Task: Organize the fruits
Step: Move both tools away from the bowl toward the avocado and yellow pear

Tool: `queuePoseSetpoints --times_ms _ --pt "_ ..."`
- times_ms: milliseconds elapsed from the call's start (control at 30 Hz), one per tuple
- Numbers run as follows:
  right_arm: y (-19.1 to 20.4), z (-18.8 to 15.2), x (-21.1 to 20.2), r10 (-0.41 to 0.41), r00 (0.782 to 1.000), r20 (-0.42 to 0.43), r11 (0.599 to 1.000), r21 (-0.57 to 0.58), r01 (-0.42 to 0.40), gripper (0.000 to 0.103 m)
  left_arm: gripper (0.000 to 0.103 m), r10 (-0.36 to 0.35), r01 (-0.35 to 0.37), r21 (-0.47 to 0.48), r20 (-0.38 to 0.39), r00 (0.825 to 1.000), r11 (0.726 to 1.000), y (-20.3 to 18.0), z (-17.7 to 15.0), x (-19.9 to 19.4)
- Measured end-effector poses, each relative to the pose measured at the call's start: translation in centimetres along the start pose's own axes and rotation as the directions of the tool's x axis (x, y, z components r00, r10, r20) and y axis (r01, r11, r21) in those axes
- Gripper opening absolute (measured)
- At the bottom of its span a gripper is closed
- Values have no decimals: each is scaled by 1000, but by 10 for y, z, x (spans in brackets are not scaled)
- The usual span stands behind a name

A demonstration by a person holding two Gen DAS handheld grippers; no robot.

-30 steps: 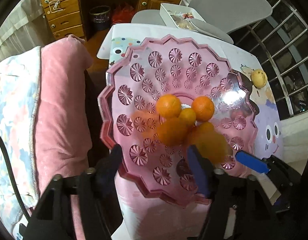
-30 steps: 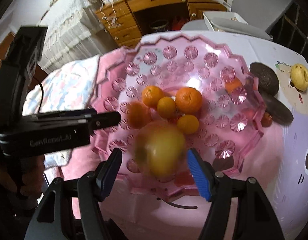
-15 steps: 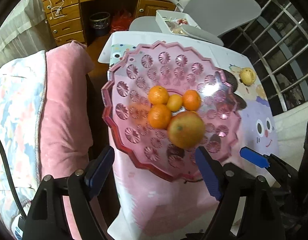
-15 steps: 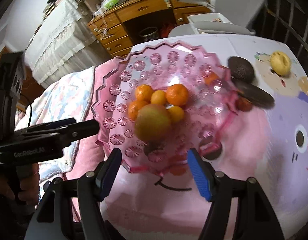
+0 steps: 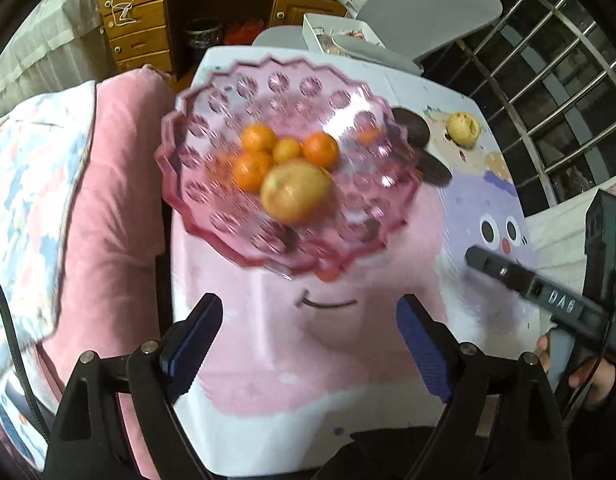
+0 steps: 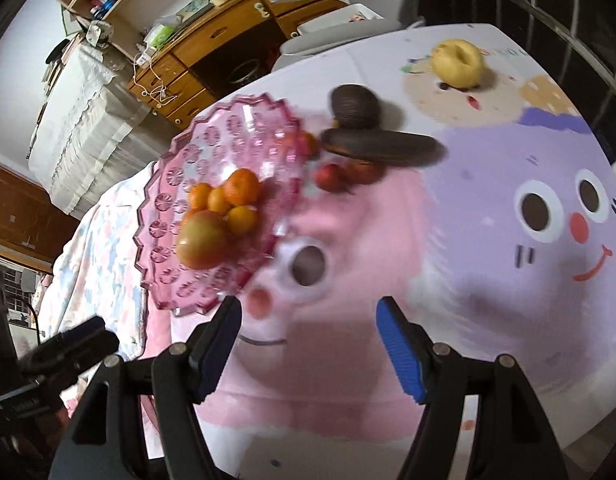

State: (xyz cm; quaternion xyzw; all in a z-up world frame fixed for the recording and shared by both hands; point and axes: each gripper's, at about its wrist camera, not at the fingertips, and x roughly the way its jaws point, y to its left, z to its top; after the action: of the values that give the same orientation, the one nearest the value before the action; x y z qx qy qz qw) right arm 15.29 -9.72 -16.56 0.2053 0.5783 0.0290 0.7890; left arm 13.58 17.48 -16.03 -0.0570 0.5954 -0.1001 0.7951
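Note:
A pink cut-glass bowl (image 5: pixel 211 92) (image 6: pixel 227 128) stands on the table's left side. It holds several small oranges (image 5: pixel 259 138) (image 6: pixel 240 187) and one larger yellow-orange fruit (image 5: pixel 293 192) (image 6: pixel 201 242). My left gripper (image 5: pixel 310 308) hangs above the tablecloth, nearer than the bowl, jaws opening with nothing between them. My right gripper (image 6: pixel 308 320) is also over the cloth, right of the bowl, opening a little and empty. Outside the bowl lie two dark avocados (image 6: pixel 356 106) (image 6: pixel 380 146), small red fruits (image 6: pixel 332 176) and a yellow apple (image 6: pixel 458 62) (image 5: pixel 462 130).
The tablecloth (image 6: pixel 508 184) has cartoon faces. A pink cushion and a floral quilt (image 5: pixel 27 184) lie left of the table. Behind it are a grey chair (image 5: pixel 420 4), a white tray (image 5: pixel 332 32) and a wooden desk (image 5: pixel 147 20). A hand (image 5: pixel 588 376) holds the right tool.
Both grippers have drawn back from the bowl. The large fruit that was between the right jaws now lies in the bowl. The left jaws have widened, and the right view has swung rightwards.

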Motion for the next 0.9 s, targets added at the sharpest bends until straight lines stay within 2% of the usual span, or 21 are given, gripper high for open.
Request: queuePoseSetpoints --times_ms 133,400,633,900 --pt "-39 7 -11 17 1000 -26 1000 -16 -18 71 88 29 -29 -50 2 1000 998 -40 -16 7" --pt "-106 34 -22 44 995 -89 994 -95 -52 71 88 85 -82 -102 25 996 991 -120 -18 27" --pt "-140 63 -22 39 991 -124 989 -134 -56 71 88 108 -107 -56 23 994 993 -178 11 42" --pt "-167 115 -17 76 986 -145 989 -112 -93 74 88 128 -127 -29 28 991 991 -218 75 70"
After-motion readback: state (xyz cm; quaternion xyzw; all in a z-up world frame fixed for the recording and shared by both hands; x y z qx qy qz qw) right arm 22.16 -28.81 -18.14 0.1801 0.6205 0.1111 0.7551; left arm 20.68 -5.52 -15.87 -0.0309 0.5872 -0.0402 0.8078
